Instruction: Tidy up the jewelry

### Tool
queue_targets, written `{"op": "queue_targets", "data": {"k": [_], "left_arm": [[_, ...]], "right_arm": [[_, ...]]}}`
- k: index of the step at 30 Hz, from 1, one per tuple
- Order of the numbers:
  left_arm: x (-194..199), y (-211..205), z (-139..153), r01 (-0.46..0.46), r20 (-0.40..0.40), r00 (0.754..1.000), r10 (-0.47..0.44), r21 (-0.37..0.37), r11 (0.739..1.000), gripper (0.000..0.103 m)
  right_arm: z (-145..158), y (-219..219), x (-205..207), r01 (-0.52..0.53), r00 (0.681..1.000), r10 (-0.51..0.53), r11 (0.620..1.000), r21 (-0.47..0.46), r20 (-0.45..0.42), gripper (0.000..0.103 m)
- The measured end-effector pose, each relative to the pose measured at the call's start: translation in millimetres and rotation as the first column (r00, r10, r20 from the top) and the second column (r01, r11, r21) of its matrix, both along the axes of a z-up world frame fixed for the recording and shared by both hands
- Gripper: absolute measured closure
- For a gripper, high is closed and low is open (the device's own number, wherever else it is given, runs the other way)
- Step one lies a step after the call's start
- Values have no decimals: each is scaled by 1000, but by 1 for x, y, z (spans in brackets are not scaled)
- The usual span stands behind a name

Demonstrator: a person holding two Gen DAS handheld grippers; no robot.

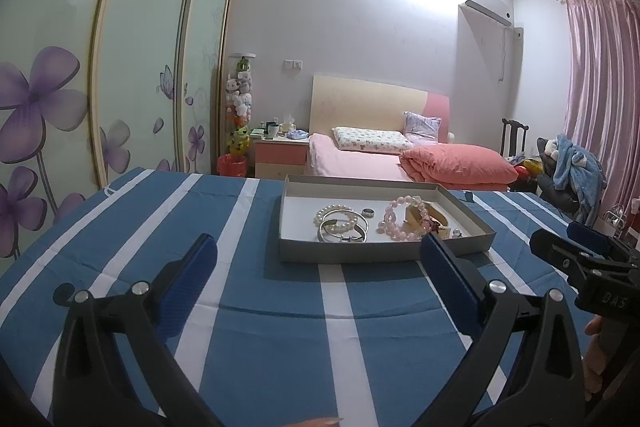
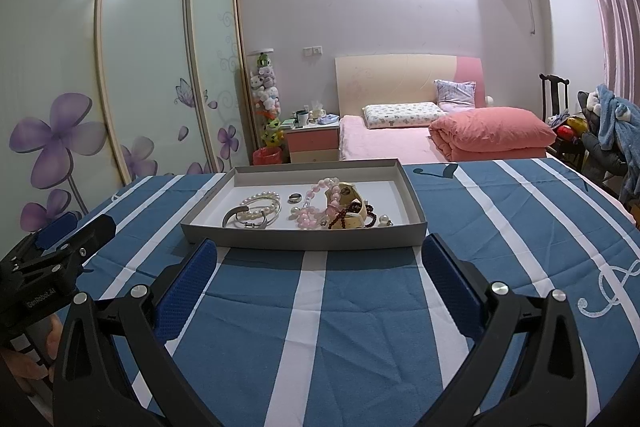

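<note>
A shallow grey tray sits on the blue striped cloth ahead of both grippers. It holds a white pearl bracelet, silver bangles, a small ring, a pink bead bracelet, a cream cuff and dark red beads. My left gripper is open and empty, short of the tray. My right gripper is open and empty, just before the tray's near wall.
The table wears a blue cloth with white stripes. The right gripper shows at the right edge of the left wrist view; the left gripper shows at the left edge of the right wrist view. A bed lies beyond.
</note>
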State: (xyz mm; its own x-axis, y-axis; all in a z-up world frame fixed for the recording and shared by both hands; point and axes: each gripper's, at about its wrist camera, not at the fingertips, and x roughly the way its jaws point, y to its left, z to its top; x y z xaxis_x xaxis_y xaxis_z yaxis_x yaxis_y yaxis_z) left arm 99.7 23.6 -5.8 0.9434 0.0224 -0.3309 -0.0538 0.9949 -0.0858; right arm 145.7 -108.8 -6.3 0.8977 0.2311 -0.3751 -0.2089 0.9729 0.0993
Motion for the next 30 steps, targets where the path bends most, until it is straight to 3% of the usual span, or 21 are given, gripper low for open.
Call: {"op": "queue_targets", "data": {"k": [30], "left_arm": [[5, -2, -3, 3, -11, 1000, -3, 0, 1000, 4]], "right_arm": [[-1, 4, -1, -2, 1000, 2, 1000, 3, -3, 2]]}}
